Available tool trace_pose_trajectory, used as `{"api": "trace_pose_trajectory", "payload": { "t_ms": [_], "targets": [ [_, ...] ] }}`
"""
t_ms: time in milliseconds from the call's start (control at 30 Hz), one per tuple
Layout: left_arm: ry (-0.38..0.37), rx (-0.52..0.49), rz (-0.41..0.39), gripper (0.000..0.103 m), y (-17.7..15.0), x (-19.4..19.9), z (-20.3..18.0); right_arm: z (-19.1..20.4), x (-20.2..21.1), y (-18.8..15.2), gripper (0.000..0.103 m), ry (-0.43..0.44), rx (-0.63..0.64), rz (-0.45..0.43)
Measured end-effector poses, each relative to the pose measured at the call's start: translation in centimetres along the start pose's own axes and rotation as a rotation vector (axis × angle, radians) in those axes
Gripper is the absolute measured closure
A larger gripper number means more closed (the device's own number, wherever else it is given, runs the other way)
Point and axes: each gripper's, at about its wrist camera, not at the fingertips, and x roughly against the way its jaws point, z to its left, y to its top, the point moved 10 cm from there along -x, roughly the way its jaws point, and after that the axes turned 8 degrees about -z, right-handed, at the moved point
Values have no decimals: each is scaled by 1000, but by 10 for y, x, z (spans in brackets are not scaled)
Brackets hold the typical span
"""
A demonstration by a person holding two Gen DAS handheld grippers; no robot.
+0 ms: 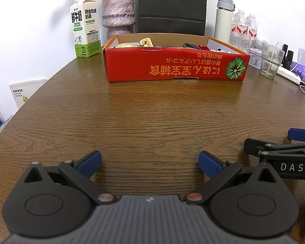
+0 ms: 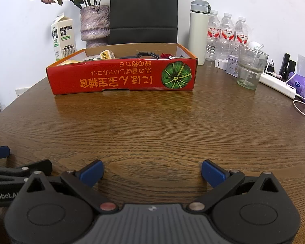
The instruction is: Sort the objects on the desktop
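Note:
A shallow red cardboard box (image 1: 172, 67) with a green pumpkin print stands at the far middle of the wooden table; it also shows in the right wrist view (image 2: 122, 77). Inside lie yellow snack packets (image 1: 146, 41), a dark cable (image 1: 190, 45) and a red item, partly hidden by the wall. My left gripper (image 1: 150, 162) is open and empty, low over the near table. My right gripper (image 2: 152, 171) is open and empty beside it, also seen at the right edge of the left wrist view (image 1: 284, 144).
Behind the box stand a milk carton (image 1: 85, 26), a pink vase (image 1: 118, 10) and a black chair (image 1: 171, 6). At the right are a white flask (image 2: 198, 32), water bottles (image 2: 226, 30), a glass cup (image 2: 250, 67), a tin, a power strip (image 2: 278, 85), tissues and cables.

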Motion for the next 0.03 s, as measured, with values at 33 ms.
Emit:
{"api": "trace_pose_trajectory", "payload": {
  "t_ms": [33],
  "targets": [
    [0,0,0,0,0,0,0,0,0,0,0,0,0,0]
  ]
}}
